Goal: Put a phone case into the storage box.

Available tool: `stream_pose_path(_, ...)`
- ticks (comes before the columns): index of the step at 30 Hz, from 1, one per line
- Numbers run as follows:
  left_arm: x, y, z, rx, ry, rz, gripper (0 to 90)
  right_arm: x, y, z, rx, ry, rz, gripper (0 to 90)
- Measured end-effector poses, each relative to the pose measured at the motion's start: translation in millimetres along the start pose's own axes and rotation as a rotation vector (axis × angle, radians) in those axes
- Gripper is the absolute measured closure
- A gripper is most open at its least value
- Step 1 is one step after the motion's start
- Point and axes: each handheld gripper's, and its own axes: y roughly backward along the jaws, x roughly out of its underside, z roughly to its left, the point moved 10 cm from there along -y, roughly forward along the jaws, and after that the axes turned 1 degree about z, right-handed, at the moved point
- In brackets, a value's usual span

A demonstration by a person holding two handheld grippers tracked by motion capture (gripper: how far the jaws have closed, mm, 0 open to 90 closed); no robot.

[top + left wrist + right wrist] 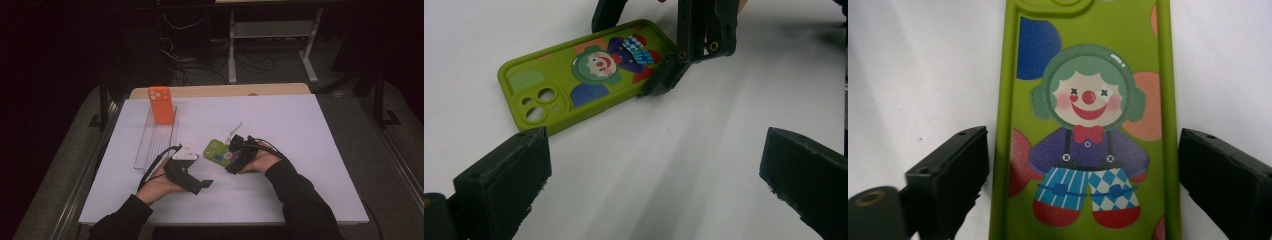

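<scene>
High view: right gripper (235, 156) jaws wide, straddling green phone case (218, 151); left gripper (192, 177) jaws wide, empty.

A phone case (218, 151) lies flat on the table (300, 130), near its middle and toward the person's side. The right hand-held gripper (235, 152) sits just to its right, one jaw on either side of the case's near end. The left hand-held gripper (197, 186) rests left of the case and nearer the person, apart from it. A tray (150, 145) lies farther left, running front to back, and a second phone case (161, 104) stands upright at its far end.
</scene>
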Motion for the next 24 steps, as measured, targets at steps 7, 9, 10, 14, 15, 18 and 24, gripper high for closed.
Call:
stream_pose_path(7,0.4,-0.2,-0.1,-0.001,0.000,0.003,0.0,1.0,0.5,0.1,0.002,0.007,-0.006,10.6)
stream_pose_path(9,0.4,-0.2,0.0,0.000,-0.001,0.003,0.0,1.2,0.5,-0.4,0.008,0.011,-0.005,11.2)
stream_pose_path(10,0.2,-0.2,-0.1,0.001,0.001,0.000,0.0,1.3,0.6,-0.5,0.008,0.010,-0.007,11.5)
stream_pose_path(14,1.2,0.2,0.6,-0.002,-0.010,0.010,0.0,1.8,0.8,-0.4,0.008,0.008,-0.022,13.8)
stream_pose_path(15,1.2,0.1,0.4,-0.002,-0.009,0.010,0.0,1.9,0.9,-0.2,0.008,0.007,-0.022,14.0)
stream_pose_path(18,1.2,0.0,0.5,-0.002,-0.010,0.010,0.0,2.1,2.1,2.1,-0.002,-0.009,-0.022,14.4)
stream_pose_path(24,1.3,0.0,0.6,-0.002,-0.011,0.010,0.0,2.4,2.0,1.3,0.002,-0.010,-0.025,14.8)
